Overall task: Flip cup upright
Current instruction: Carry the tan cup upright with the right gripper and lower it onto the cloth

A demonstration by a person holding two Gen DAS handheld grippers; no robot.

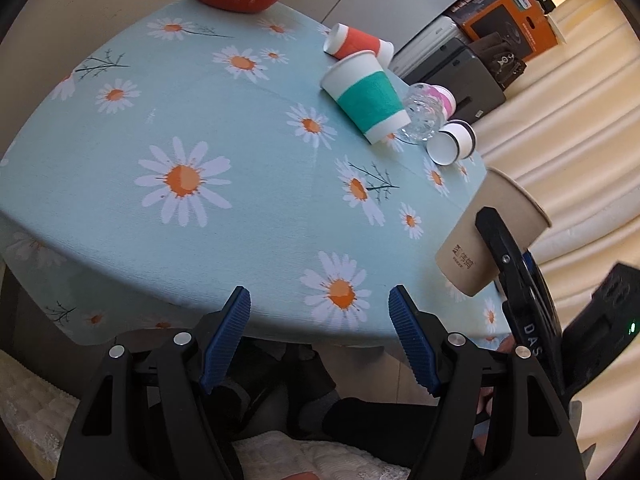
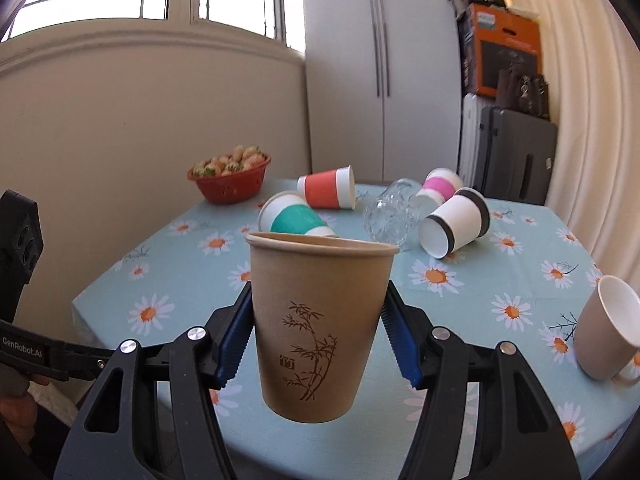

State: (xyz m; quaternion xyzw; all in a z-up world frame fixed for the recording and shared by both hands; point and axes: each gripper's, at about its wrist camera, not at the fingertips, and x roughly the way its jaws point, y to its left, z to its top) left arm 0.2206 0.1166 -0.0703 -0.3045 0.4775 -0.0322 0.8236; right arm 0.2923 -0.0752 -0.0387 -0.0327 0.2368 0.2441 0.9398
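Note:
My right gripper is shut on a tan paper cup with a bamboo print, held upright with its mouth up, above the near edge of the table. The same cup shows at the right in the left wrist view, clamped by the right gripper's black finger. My left gripper is open and empty, at the table's near edge. Other cups lie on their sides: green-banded, red-banded, pink-banded, black-rimmed white, and a tan one at the right edge.
The table wears a light-blue daisy cloth. A clear glass lies among the cups. A red basket of fruit stands at the back left. A wardrobe, boxes and curtains lie beyond the table.

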